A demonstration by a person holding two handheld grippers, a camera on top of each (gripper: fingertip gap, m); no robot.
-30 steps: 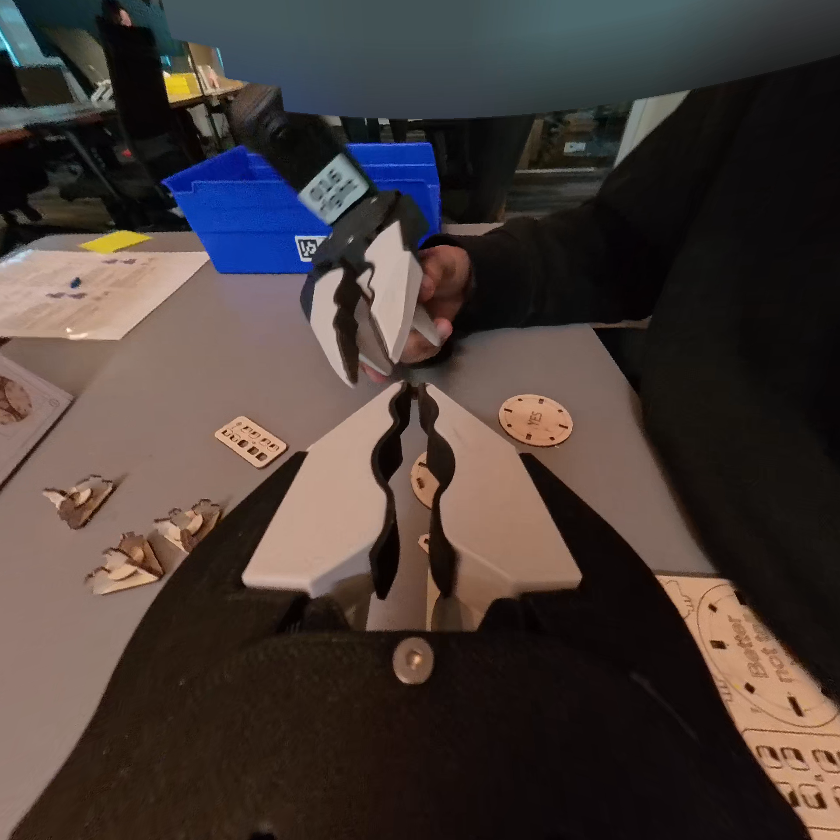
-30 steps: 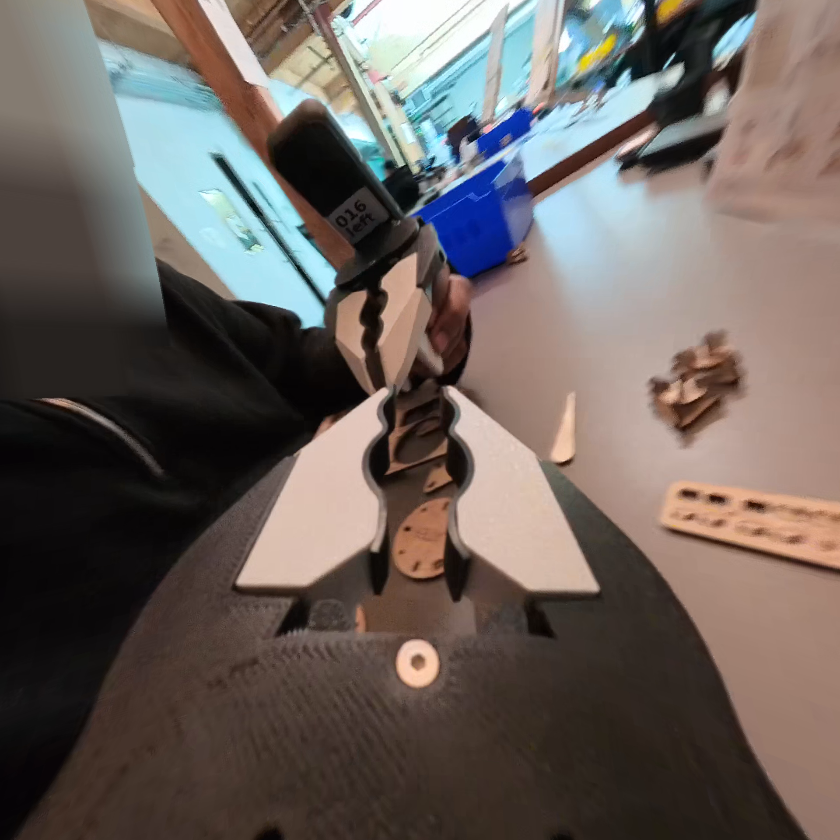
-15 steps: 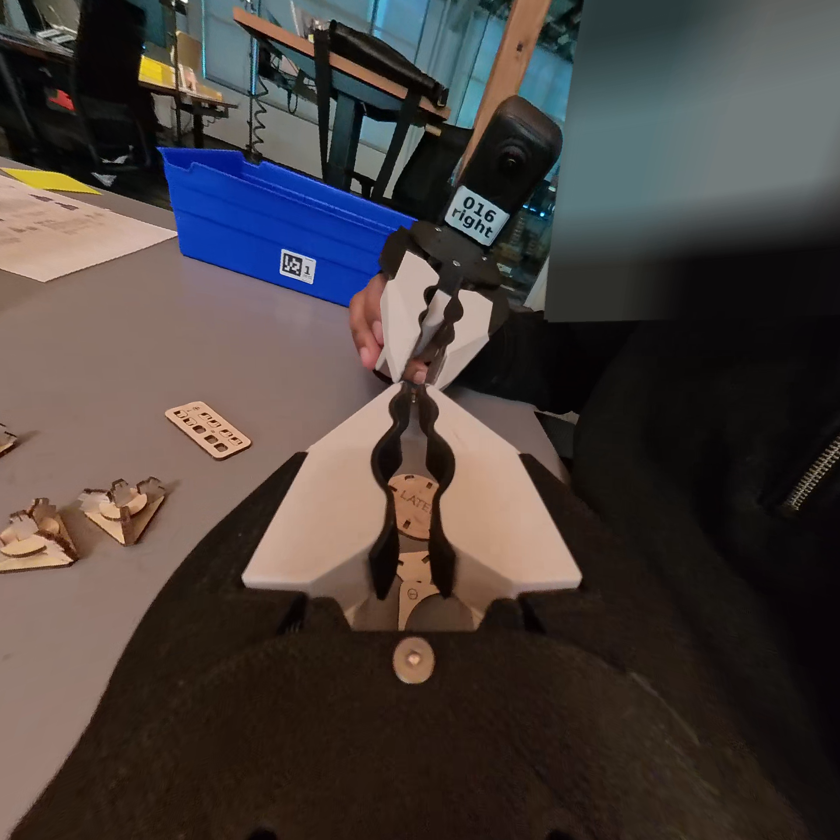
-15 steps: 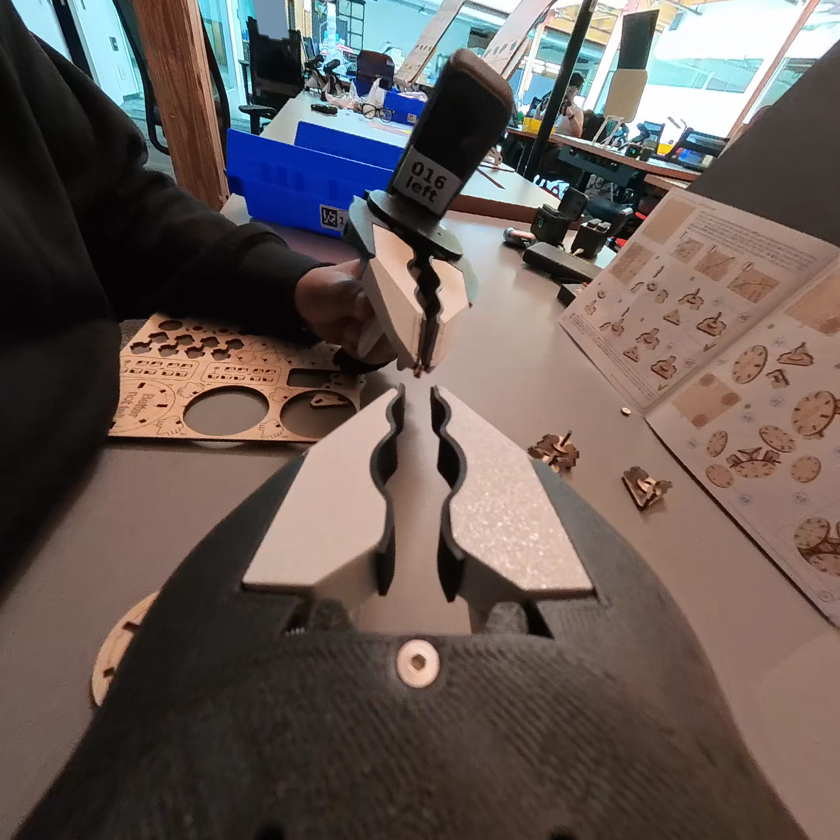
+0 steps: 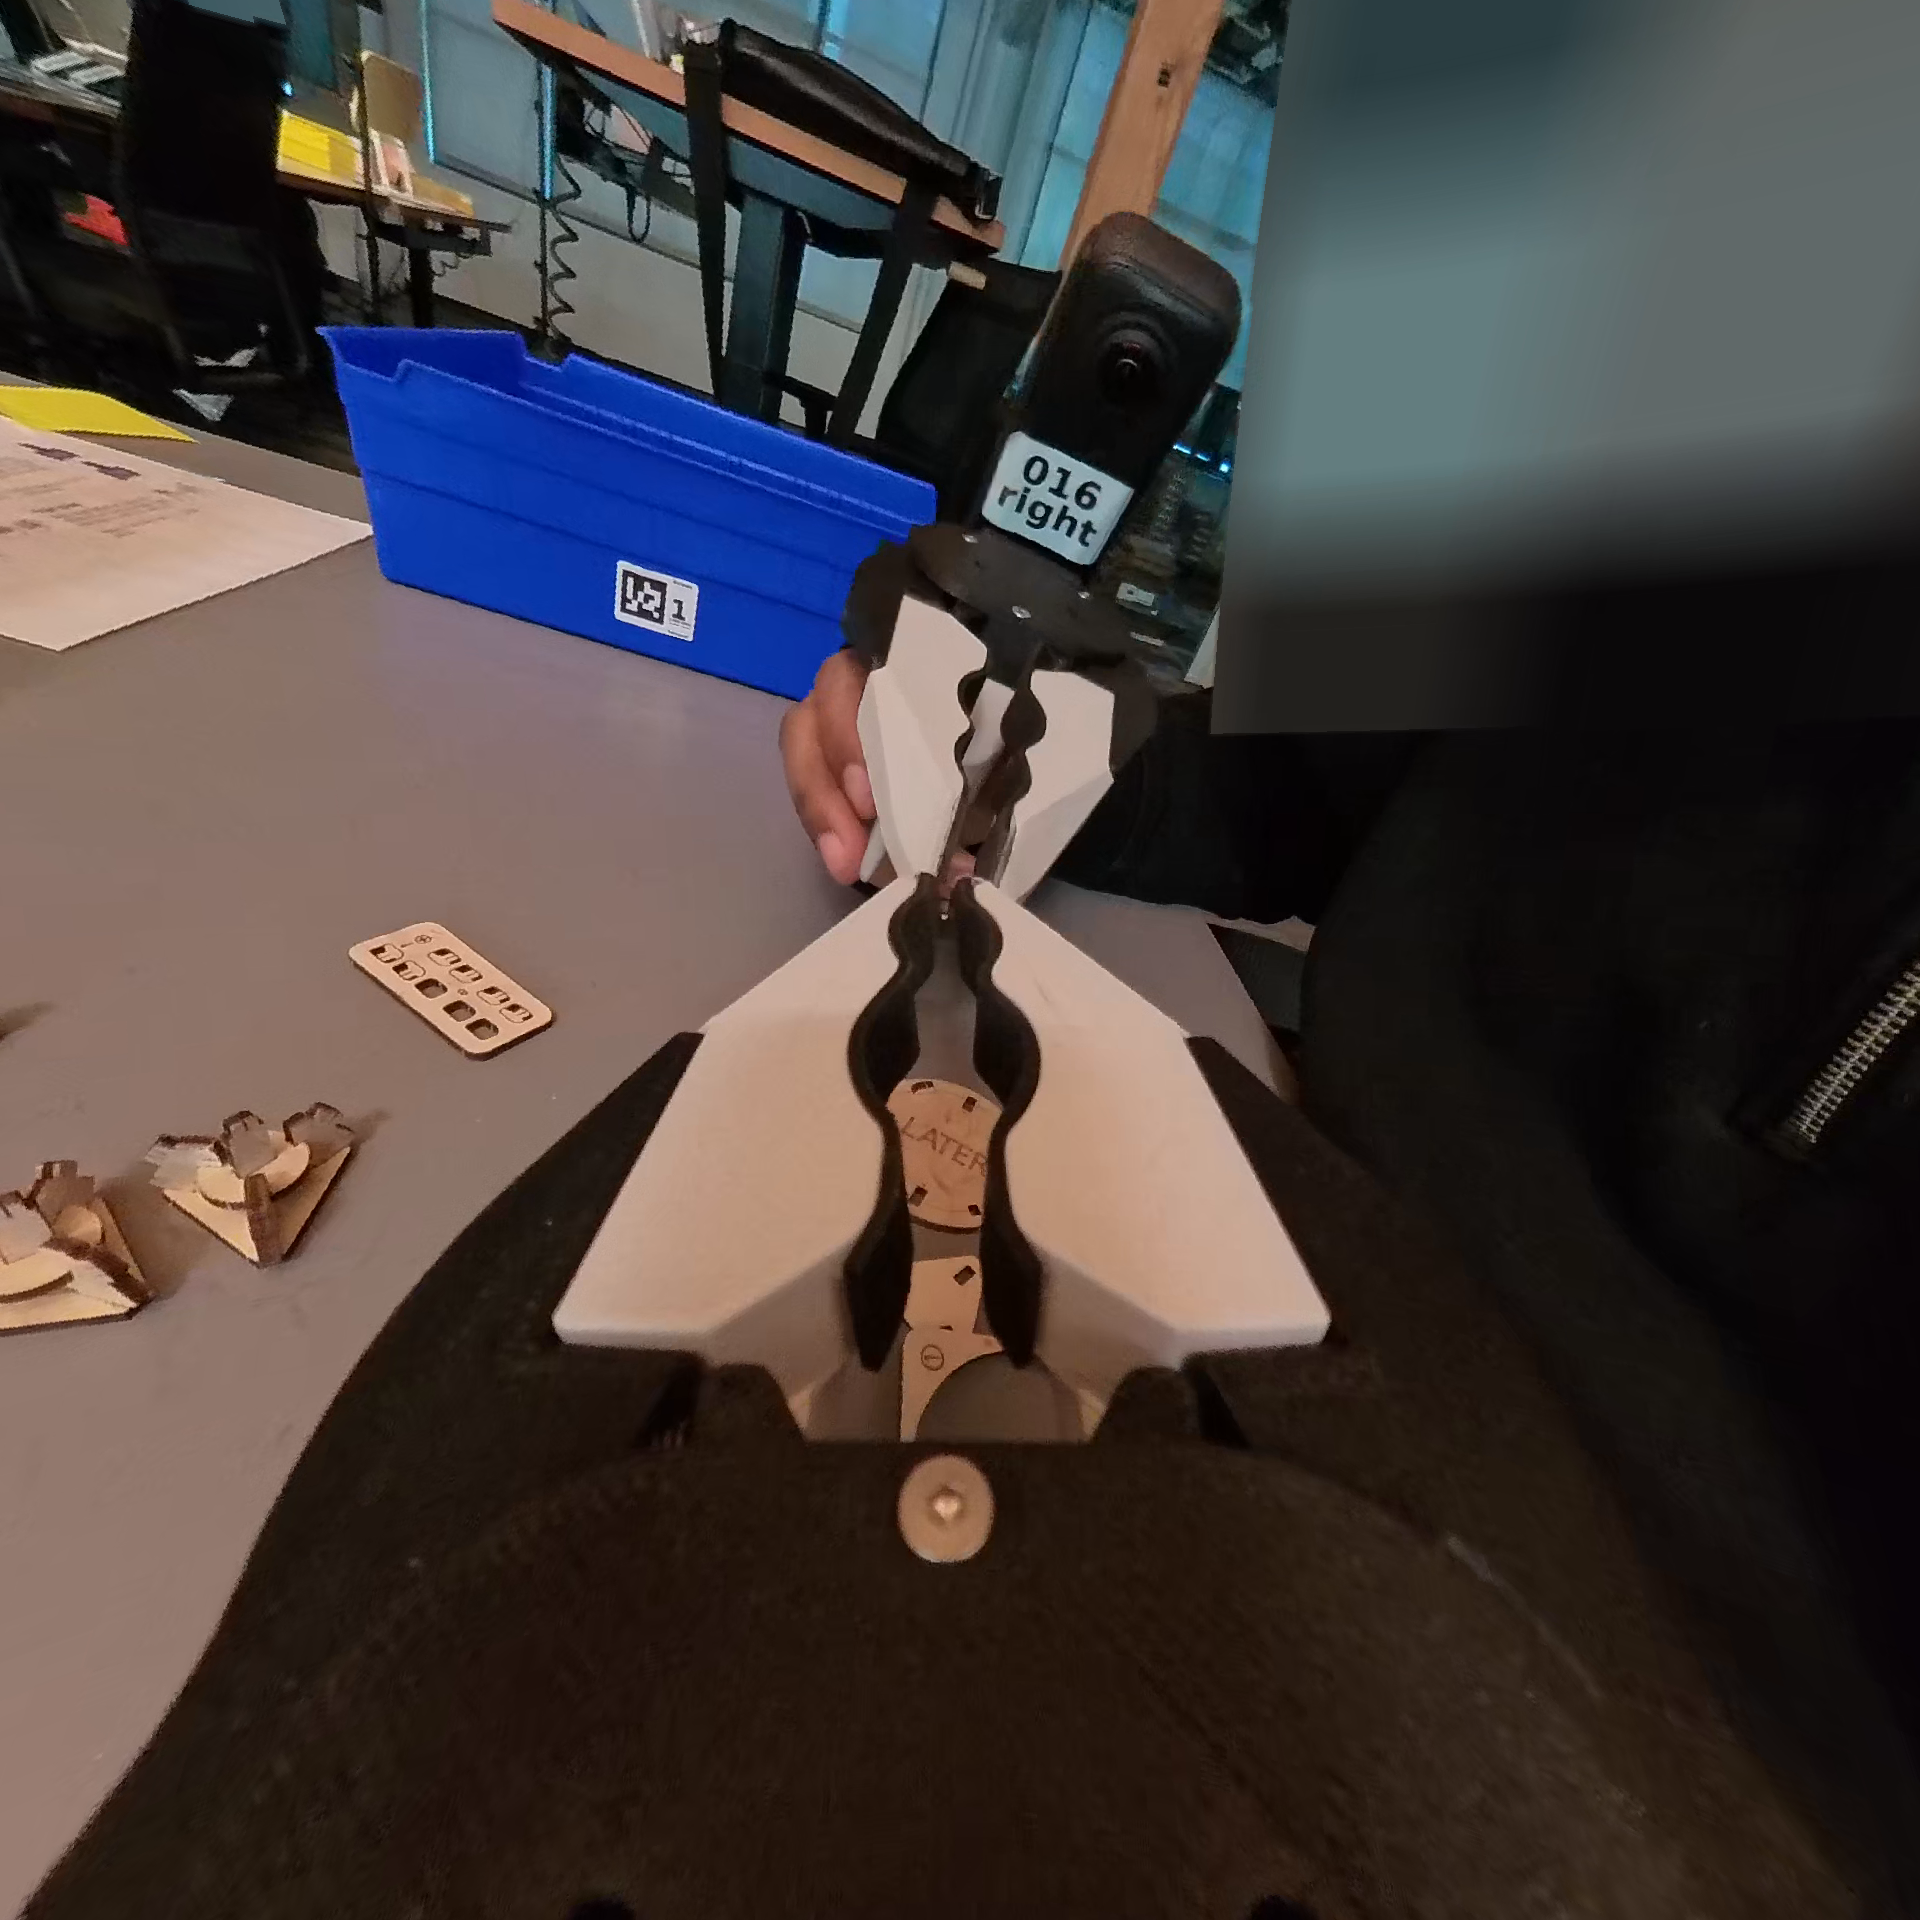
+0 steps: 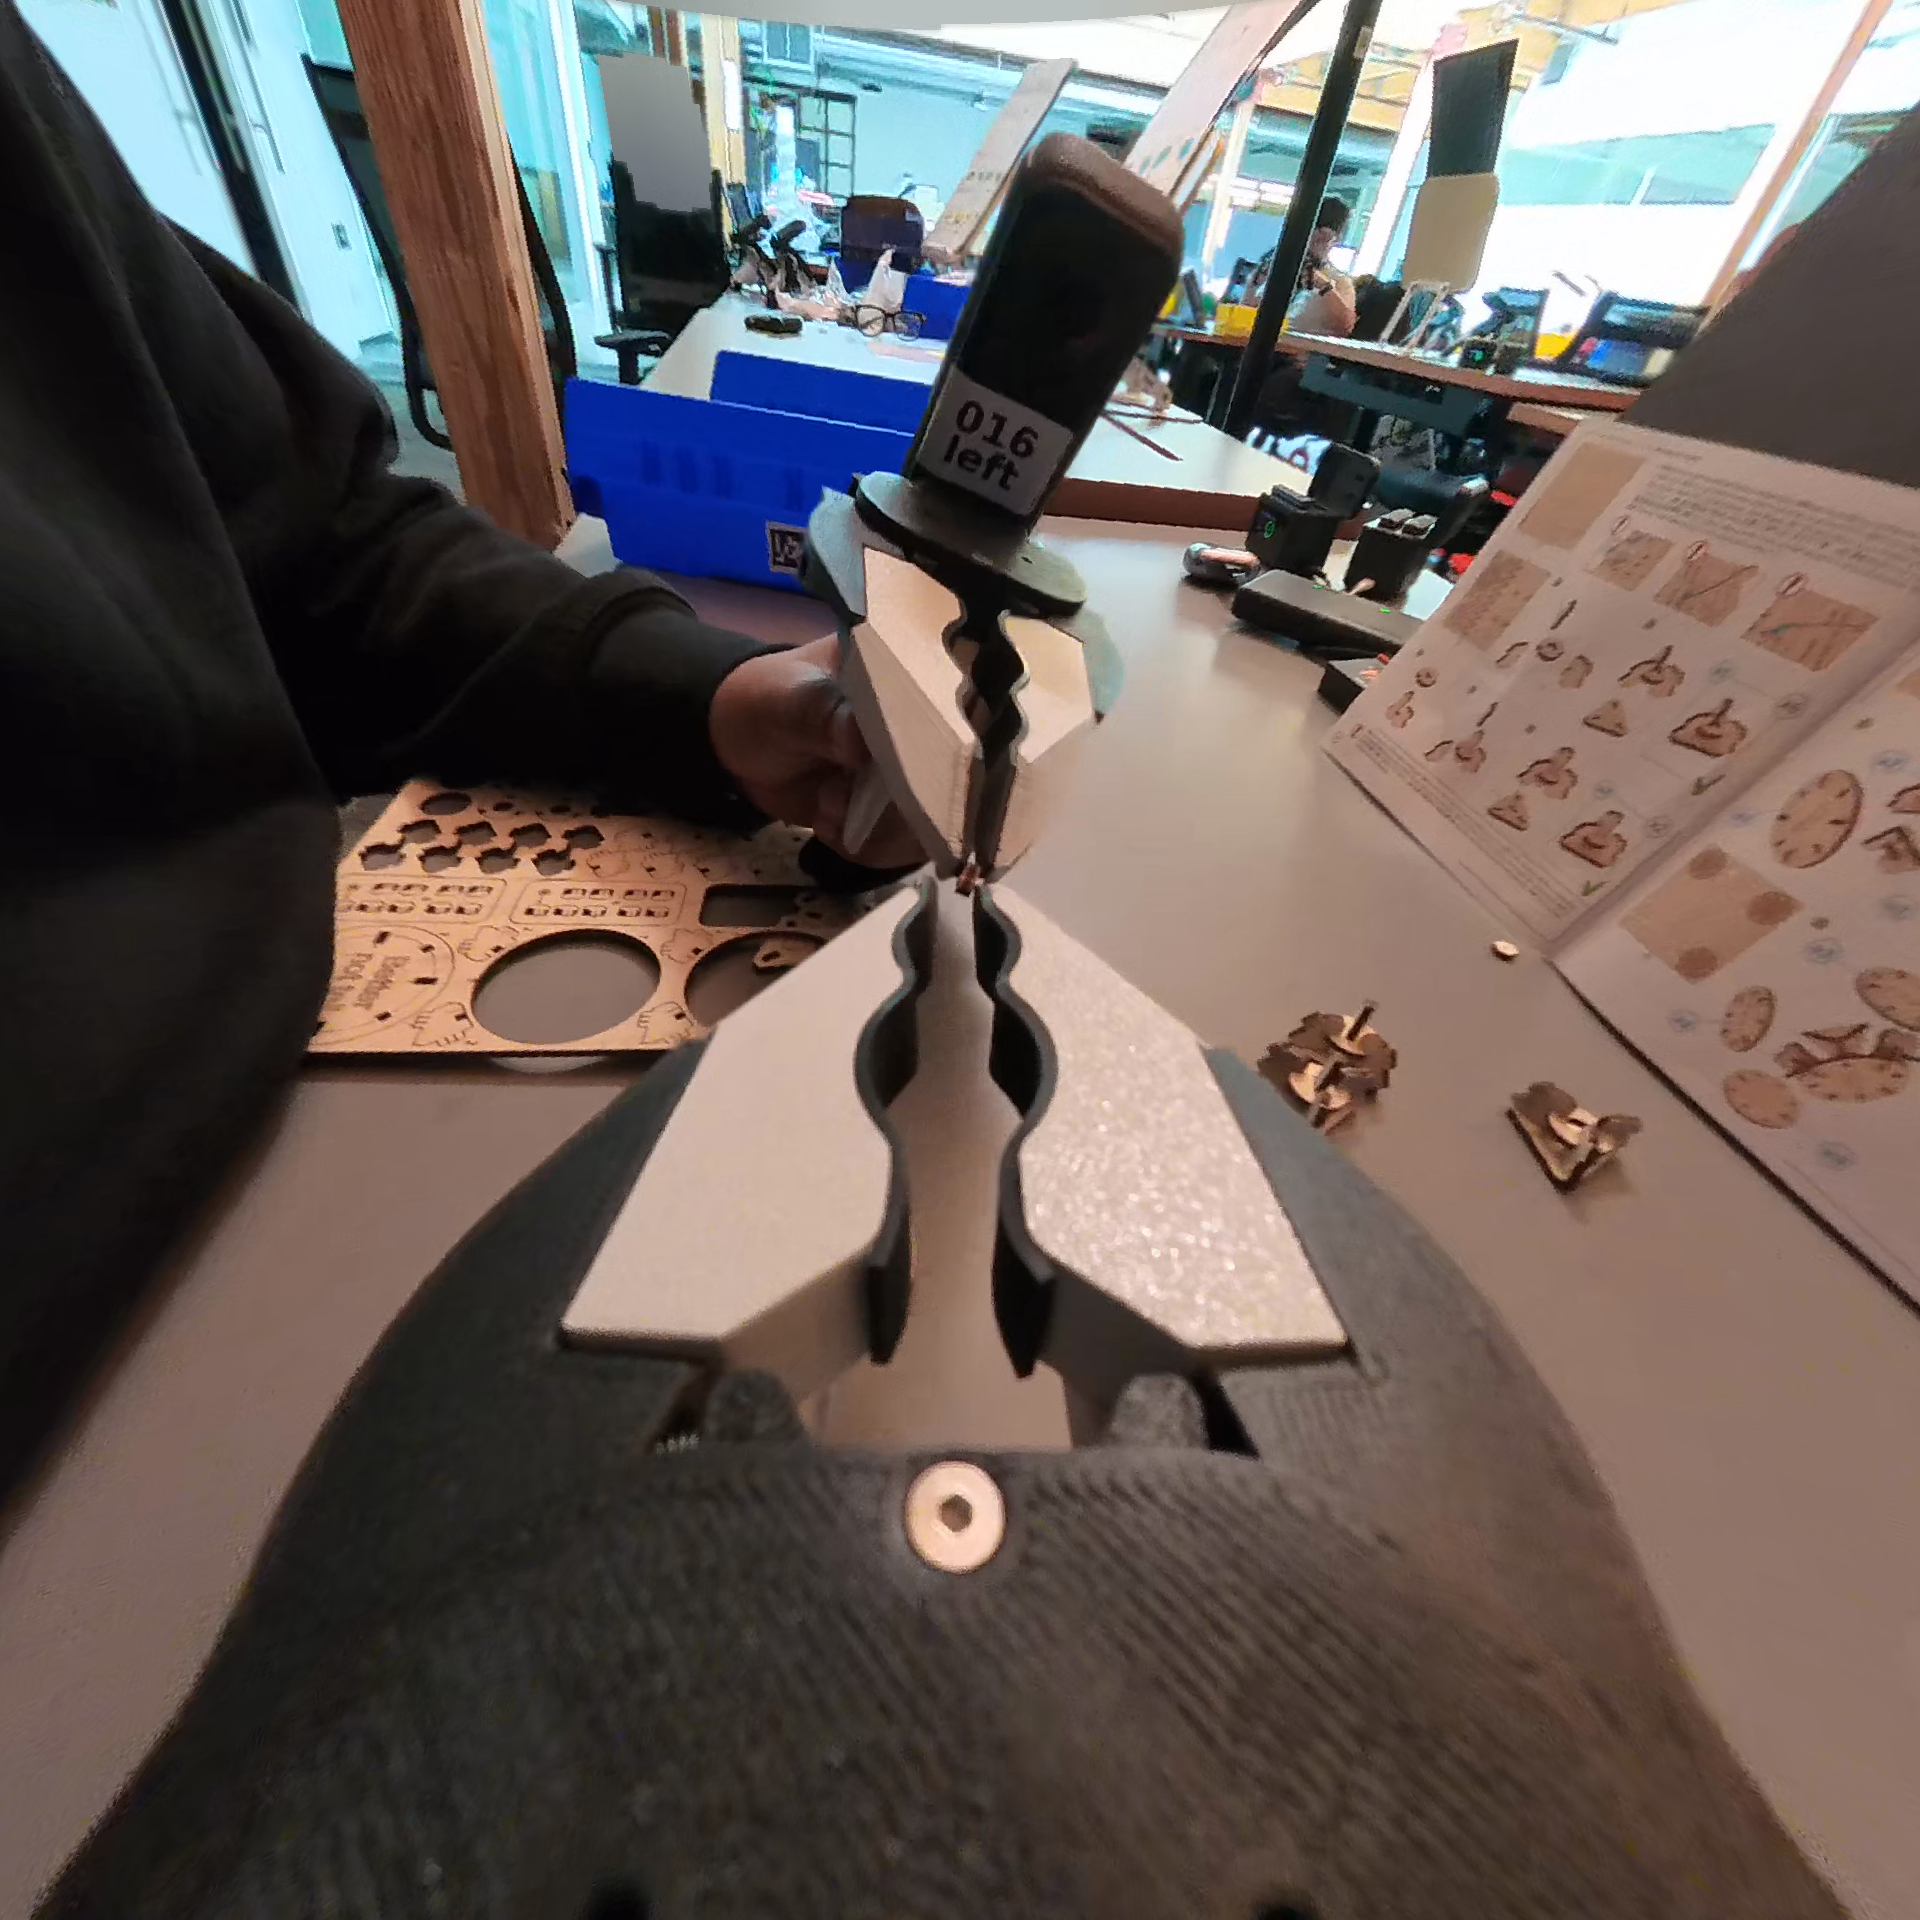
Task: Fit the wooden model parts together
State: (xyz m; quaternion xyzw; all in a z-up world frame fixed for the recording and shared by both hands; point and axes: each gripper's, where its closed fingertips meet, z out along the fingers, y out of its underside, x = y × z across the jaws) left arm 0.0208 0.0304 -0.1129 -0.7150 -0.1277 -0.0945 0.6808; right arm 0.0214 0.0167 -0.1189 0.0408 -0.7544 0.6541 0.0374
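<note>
Meeting tip to tip above the grey table [image 5: 312, 790], the two hand-held grippers point straight at one another. In the left wrist view the left gripper [image 5: 943, 896] reaches up the middle of the frame, its black wavy pads clenched at the very tip on a tiny brownish piece [image 6: 966, 883] — the right wrist view shows that speck pinched at the end of the left tool's closed fingers, just above centre. Facing it, the right gripper [image 6: 951, 906] comes in from the bottom centre of its own view, tilted slightly downward, its fingertips a narrow slit apart and right beside the piece, though pad contact is too fine to tell. A person's hand [image 5: 826, 769] wraps the right tool's handle at centre of the left view; a dark-sleeved hand [image 6: 790, 748] grips the left tool, left of centre in the right view. Under the left fingers lie round wooden discs [image 5: 940, 1143]; a blue bin [image 5: 582, 499] sits upper left, a punched-out wooden sheet [image 6: 499, 914] at left, small wooden assemblies [image 6: 1330, 1060] and an instruction booklet [image 6: 1662, 727] at right.
</note>
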